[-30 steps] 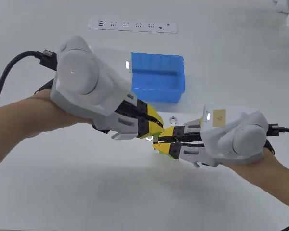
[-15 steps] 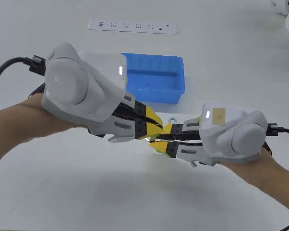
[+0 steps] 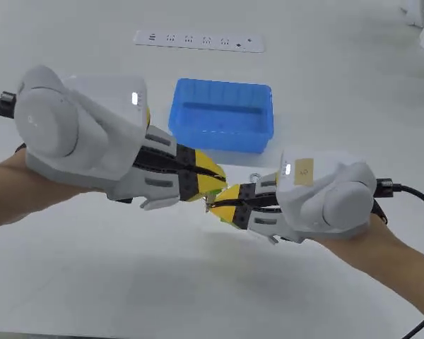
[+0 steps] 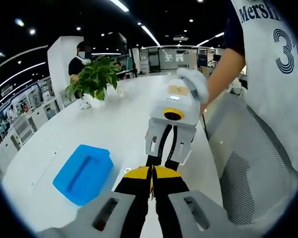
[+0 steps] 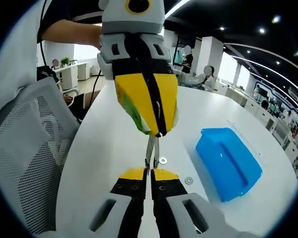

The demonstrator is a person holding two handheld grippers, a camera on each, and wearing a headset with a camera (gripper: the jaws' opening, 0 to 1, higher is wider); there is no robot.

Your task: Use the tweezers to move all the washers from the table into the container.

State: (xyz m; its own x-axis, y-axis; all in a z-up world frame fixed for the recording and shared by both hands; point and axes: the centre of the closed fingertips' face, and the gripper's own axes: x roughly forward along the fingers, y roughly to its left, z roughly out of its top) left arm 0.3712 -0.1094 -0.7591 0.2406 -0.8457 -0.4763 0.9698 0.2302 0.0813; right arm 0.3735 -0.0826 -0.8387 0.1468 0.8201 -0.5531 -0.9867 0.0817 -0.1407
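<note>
The left gripper (image 4: pixel 151 173) and right gripper (image 5: pixel 149 173) meet tip to tip over the white table (image 3: pixel 127 282). The left one reaches in from the left and the right one from the right. Each has its jaws drawn almost together, leaving only a thin slit. The slim metal tweezers (image 5: pixel 150 148) run between them, one end pinched in the right gripper's jaws and the other in the left gripper's yellow tips.

On the table just beyond the tips lies the first washer (image 5: pixel 162 160). The second washer (image 5: pixel 188 180) lies a little to its right, nearer the container. Both rest flat on the tabletop, outside the blue container (image 3: pixel 219 143), which sits farther back. A white power strip (image 3: pixel 198 40) lies at the far edge.
</note>
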